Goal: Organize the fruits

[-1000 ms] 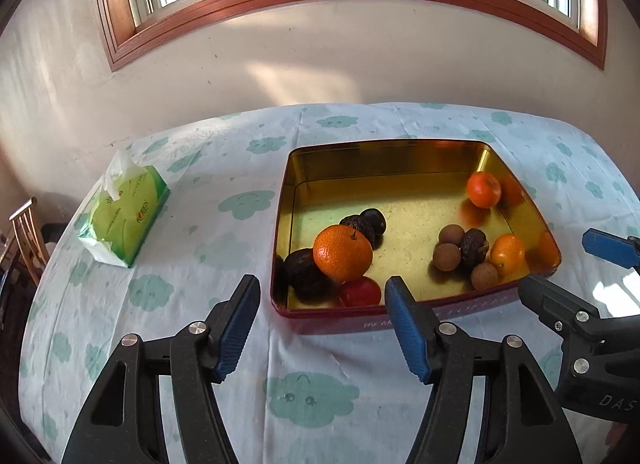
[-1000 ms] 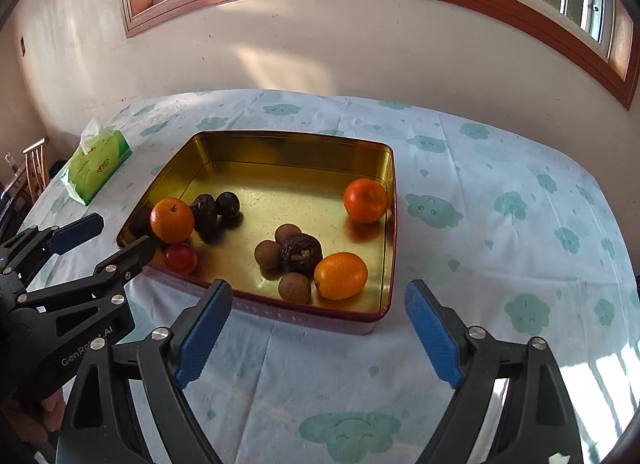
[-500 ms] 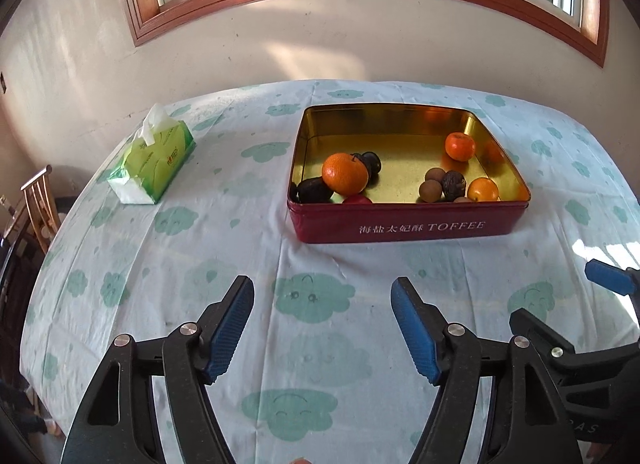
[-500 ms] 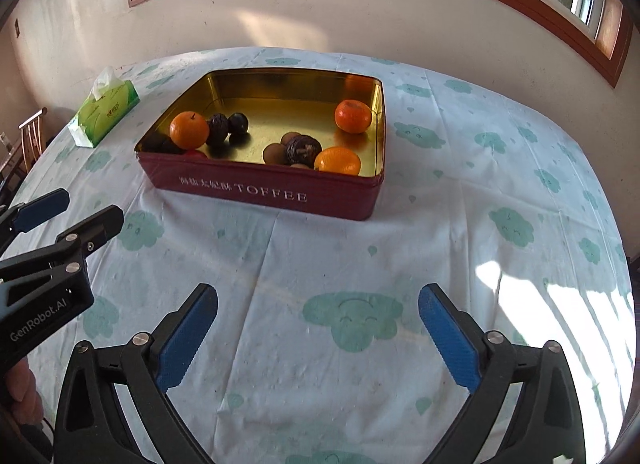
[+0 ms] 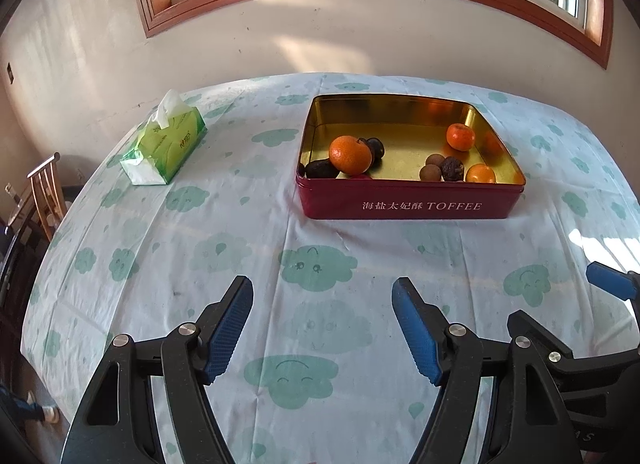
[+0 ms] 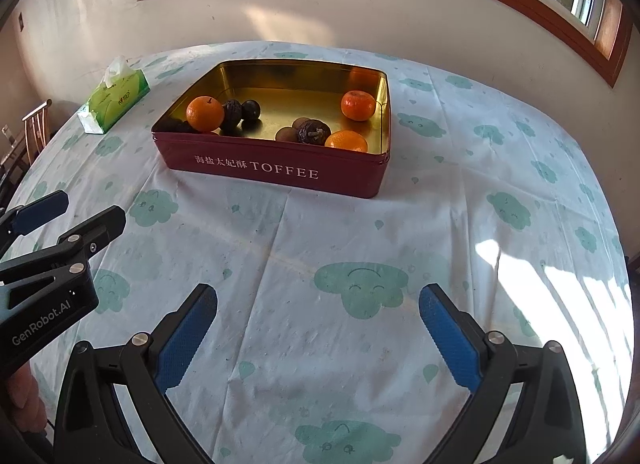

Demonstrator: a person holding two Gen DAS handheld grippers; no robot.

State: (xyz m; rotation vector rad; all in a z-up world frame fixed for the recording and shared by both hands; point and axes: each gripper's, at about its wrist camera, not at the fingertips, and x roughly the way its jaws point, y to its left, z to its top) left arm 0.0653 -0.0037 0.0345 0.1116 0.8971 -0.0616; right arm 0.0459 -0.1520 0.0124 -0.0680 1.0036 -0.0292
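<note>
Fruit sits in one red rectangular toffee tin [image 5: 408, 203] with a gold interior, well ahead of both sets of fingers on the cloud-print desk [image 6: 320, 244]. Counted: three orange citrus fruits [image 6: 205, 113], several dark and brown pieces. One green tissue pack [image 5: 166, 143] lies ahead-left. Left gripper [image 5: 322, 328] released, empty; right gripper [image 6: 318, 338] has just been opening, empty.
</note>
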